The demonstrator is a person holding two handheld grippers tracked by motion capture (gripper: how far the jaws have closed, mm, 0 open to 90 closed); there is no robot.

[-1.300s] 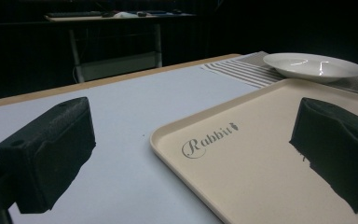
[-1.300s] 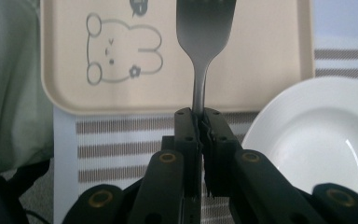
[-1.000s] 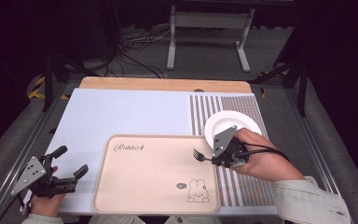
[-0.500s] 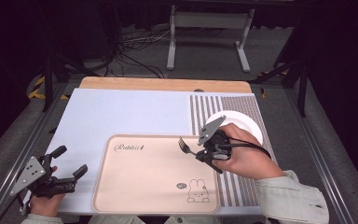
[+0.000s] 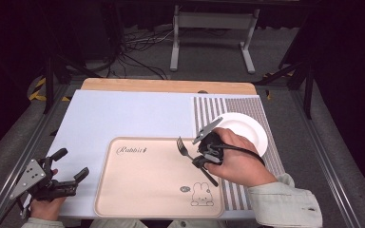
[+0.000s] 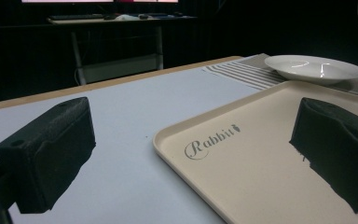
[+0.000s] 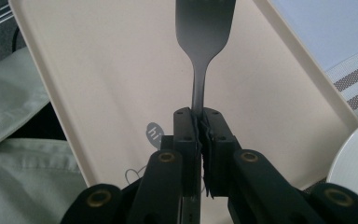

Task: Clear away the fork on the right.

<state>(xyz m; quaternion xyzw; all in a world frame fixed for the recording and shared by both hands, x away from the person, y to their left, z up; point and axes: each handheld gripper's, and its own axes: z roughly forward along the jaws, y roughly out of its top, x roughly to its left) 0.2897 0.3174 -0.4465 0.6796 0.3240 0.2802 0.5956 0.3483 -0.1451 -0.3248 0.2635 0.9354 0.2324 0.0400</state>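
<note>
**Fork clamped above the tray**

The right tool (image 5: 200, 154) is clenched on one dark metal fork (image 5: 184, 148), held over the tray (image 5: 138, 190) near its right edge. The right gripper view shows what the high view cannot: the thin handle pinched flat between the two black pads, the tines pointing away over the smooth cream tray. The high view shows the fork's rear end sticking out behind the hand, above the printed rabbit (image 5: 202, 194).

The left tool (image 5: 66, 168) rests at the near left corner of the surface (image 5: 123, 114), released, its two blocky foam-like pads wide apart with nothing between them.

One round white plate (image 5: 254, 130) sits on one striped woven mat (image 5: 209, 111) at the right edge; the left gripper view shows its shallow glossy rim.
</note>
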